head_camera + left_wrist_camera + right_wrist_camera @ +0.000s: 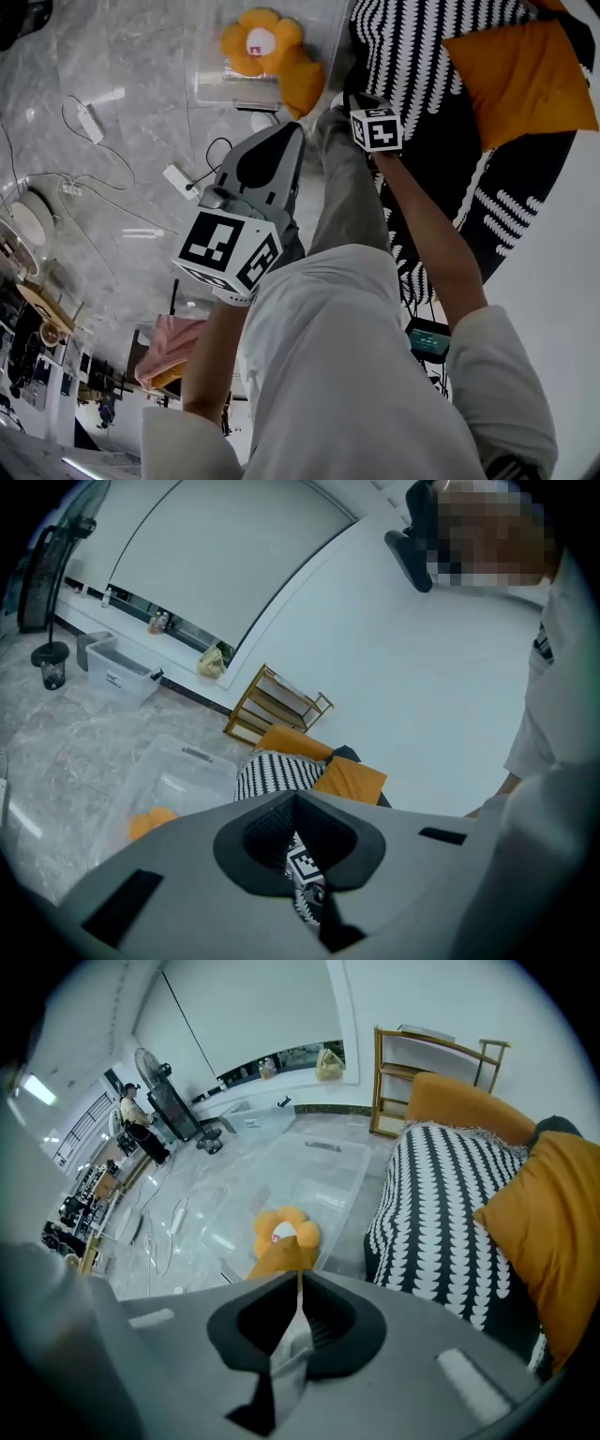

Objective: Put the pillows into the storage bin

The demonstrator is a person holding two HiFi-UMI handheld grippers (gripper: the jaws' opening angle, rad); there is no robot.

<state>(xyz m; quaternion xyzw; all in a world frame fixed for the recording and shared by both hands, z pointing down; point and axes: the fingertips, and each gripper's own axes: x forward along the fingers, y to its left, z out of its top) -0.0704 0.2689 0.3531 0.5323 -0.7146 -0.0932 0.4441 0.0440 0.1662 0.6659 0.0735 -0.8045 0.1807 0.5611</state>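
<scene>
1. Pillows are in three places. A flower pillow (260, 39) lies inside the clear storage bin (211, 89), toward its far wall.
2. A plain orange pillow (302, 84) hangs at the bin's right rim, partly over the inside, just beside the flower pillow.
3. A big orange pillow (525, 80) rests on the sofa (441, 56), on its black-and-white cover, well apart from the bin.
4. The right gripper (298, 1279) points steeply down over the bin's right rim. Its jaws are pressed together on a corner of the plain orange pillow, which narrows to a point at their tips.
5. The left gripper (292, 131) hovers nearer the person, over the floor (112, 56) short of the bin's near edge. Its jaws are clenched together with nothing between them.
6. The bin stands on the grey marble floor, close to the sofa's edge.
7. White cables (89, 122) lie loose on the floor left of the bin.
</scene>
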